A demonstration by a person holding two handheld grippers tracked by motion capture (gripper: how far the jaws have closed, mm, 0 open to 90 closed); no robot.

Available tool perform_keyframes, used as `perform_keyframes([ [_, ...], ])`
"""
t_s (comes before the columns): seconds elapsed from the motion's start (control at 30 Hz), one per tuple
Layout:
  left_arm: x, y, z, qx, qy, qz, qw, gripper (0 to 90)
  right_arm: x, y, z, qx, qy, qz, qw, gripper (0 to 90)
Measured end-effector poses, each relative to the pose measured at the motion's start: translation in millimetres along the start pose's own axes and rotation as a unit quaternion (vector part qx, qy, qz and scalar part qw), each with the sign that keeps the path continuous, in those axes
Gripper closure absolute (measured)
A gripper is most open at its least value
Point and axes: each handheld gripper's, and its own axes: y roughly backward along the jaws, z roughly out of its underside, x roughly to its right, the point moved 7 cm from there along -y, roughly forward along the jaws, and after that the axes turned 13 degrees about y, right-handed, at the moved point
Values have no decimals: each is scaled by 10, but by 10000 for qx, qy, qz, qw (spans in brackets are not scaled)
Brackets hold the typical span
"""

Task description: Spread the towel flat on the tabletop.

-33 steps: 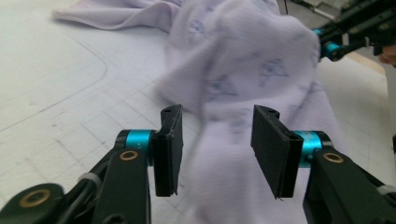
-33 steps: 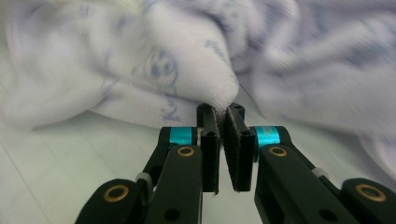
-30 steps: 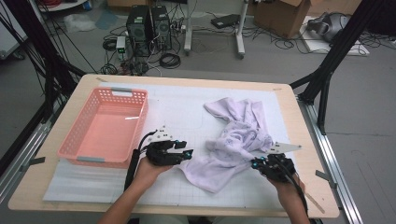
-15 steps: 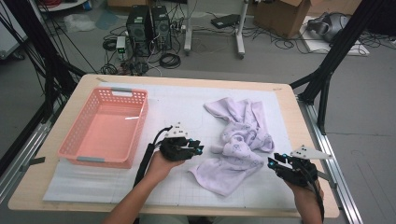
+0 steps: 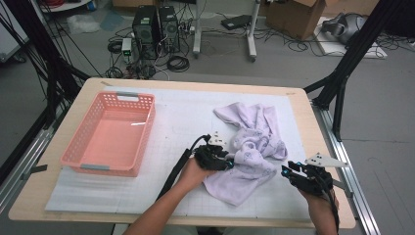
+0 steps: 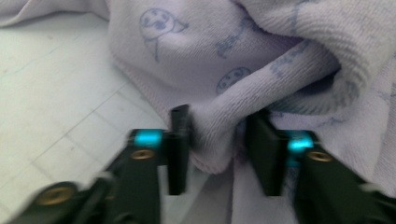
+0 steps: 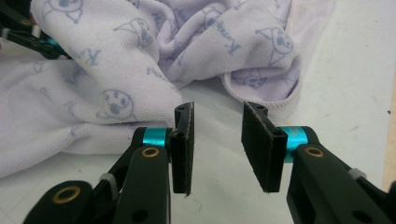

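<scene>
The work looks to be at an early stage: the lilac towel (image 5: 254,147) lies crumpled in a heap on the white gridded mat (image 5: 186,117), nothing about it is folded or flattened, and the pink basket (image 5: 83,159) at about nine o'clock from the heap stands empty, so whether the cloth is meant to be folded or binned, nearly everything is left to do. The left gripper (image 5: 227,163) sits at the heap's eight o'clock edge; its jaws have just been opening a little, and they stand part-way apart with a hemmed fold of towel (image 6: 219,126) bunched between them, the left pad touching cloth while the right pad looks barely clear of it. The right gripper (image 5: 288,171) waits at about four o'clock from the heap, jaws part-open around nothing, the towel's rounded hem (image 7: 261,88) just beyond them. The cloth is soft terry printed with faint blue cartoon faces and lettering, deeply rumpled, its hems curling under
</scene>
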Motion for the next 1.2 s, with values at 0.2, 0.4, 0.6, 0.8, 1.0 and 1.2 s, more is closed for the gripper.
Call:
perform_keyframes([
  [0.2, -53, 131, -55, 125, -62, 47, 9999, 834, 8, 6, 12, 11, -25, 2, 10000, 640],
  [0.4, -322, 455, -177, 596, 240, -116, 9979, 817, 12, -22, 28, -16, -90, 16, 10000, 649],
  [0.6, -615, 687, -170, 830, 507, -472, 9941, 823, -13, -81, 14, -45, -68, -18, 10000, 652],
  [0.8, -987, 839, -118, 933, 806, -1338, 9833, 836, -29, -149, -10, -61, -45, -43, 10000, 656],
  [1.0, -1103, 869, -18, 1017, 1060, -1471, 9782, 682, -102, -287, -72, -112, 29, -182, 9998, 663],
  [1.2, -1042, 948, 46, 1093, 937, -1337, 9805, 540, -199, -469, -167, -203, 187, -323, 9991, 735],
])
